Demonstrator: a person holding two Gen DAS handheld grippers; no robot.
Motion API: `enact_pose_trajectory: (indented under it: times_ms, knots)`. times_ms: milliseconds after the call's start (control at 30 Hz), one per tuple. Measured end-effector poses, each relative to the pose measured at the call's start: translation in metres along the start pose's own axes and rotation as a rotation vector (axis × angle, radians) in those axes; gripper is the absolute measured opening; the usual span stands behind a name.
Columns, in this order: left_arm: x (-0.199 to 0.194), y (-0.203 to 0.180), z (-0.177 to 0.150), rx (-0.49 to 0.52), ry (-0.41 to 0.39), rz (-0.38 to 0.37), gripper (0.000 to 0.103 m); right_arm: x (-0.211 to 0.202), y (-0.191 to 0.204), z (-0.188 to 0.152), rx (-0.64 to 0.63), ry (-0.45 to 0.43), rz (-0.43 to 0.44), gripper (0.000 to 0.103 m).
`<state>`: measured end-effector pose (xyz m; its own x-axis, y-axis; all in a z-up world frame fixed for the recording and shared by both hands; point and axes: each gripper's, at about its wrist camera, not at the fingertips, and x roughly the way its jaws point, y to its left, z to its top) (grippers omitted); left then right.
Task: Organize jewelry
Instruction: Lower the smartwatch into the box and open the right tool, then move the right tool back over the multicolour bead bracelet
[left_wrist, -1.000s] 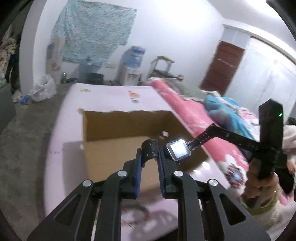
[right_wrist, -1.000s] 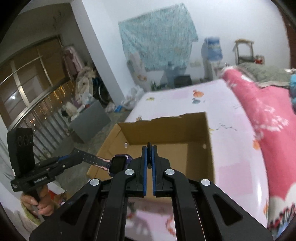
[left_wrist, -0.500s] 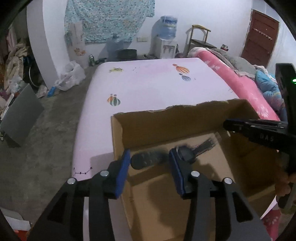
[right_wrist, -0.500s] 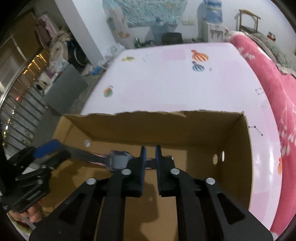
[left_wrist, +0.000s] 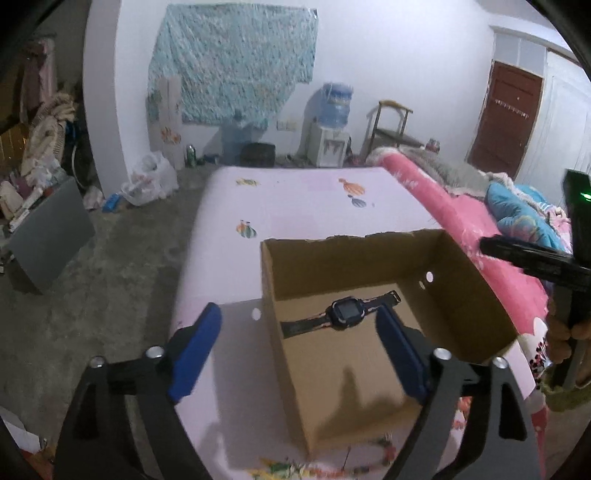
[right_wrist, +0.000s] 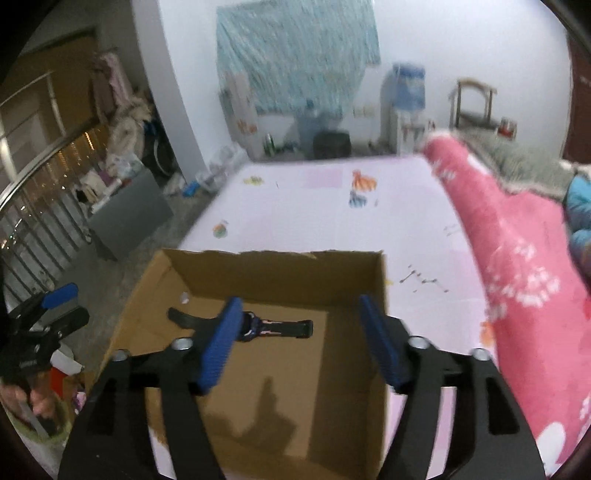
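A dark smartwatch (left_wrist: 345, 314) with a pink-lined strap lies flat on the floor of an open cardboard box (left_wrist: 351, 266). My left gripper (left_wrist: 297, 312) hovers over the box's near left corner, its jaws opening wide and nothing pressed between the blue pads (left_wrist: 195, 350). In the right wrist view the watch (right_wrist: 266, 326) is partly hidden behind one blue pad (right_wrist: 221, 343). My right gripper (right_wrist: 300, 302) hangs above the box (right_wrist: 277, 277), its jaws opening too and holding nothing. Each gripper shows at the edge of the other's view: the right gripper (left_wrist: 532, 258) and the left gripper (right_wrist: 48, 314).
The box sits on a bed with a pale pink sheet (left_wrist: 295, 206). A bright pink blanket (right_wrist: 517, 266) runs along its right side. Bare floor lies to the left, with a grey panel (left_wrist: 48, 229) and clutter by the wall. A water dispenser (left_wrist: 332, 125) stands at the back.
Both grippers held the watch by its straps above the box, carried it down inside, then let go. The watch now rests on the box floor and both pairs of jaws have spread apart.
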<state>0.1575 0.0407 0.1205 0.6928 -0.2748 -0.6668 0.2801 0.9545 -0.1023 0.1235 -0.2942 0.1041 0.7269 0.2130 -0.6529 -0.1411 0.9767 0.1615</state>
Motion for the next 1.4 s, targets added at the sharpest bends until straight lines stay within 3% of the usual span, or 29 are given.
enact_pose_trajectory:
  times_ms: [100,200,333,467,600,700,967,1400]
  knots:
    - [-0.021,0.005,-0.023,-0.024,0.0,0.015,0.097,-0.034,0.003,-0.02,-0.021,-0.042,0.025,0.083]
    - [-0.028,0.009,-0.054,-0.035,0.038,0.065,0.097,-0.052,0.01,-0.051,-0.048,-0.026,0.032,0.091]
    - [-0.016,0.013,-0.098,-0.046,0.137,0.118,0.097,-0.046,0.026,-0.103,-0.035,0.07,0.057,0.093]
    - [0.013,0.017,-0.141,-0.07,0.261,0.168,0.097,-0.012,0.051,-0.155,-0.013,0.226,0.086,0.093]
    - [0.036,0.025,-0.165,-0.084,0.327,0.182,0.097,0.017,0.08,-0.189,-0.05,0.328,0.077,0.093]
    - [0.049,0.028,-0.173,-0.091,0.365,0.183,0.097,0.032,0.096,-0.202,-0.111,0.358,0.032,0.093]
    - [0.054,0.027,-0.174,-0.075,0.35,0.218,0.098,0.053,0.115,-0.208,-0.239,0.374,-0.089,0.094]
    - [0.058,0.025,-0.173,-0.077,0.363,0.229,0.099,0.051,0.12,-0.217,-0.214,0.383,-0.09,0.095]
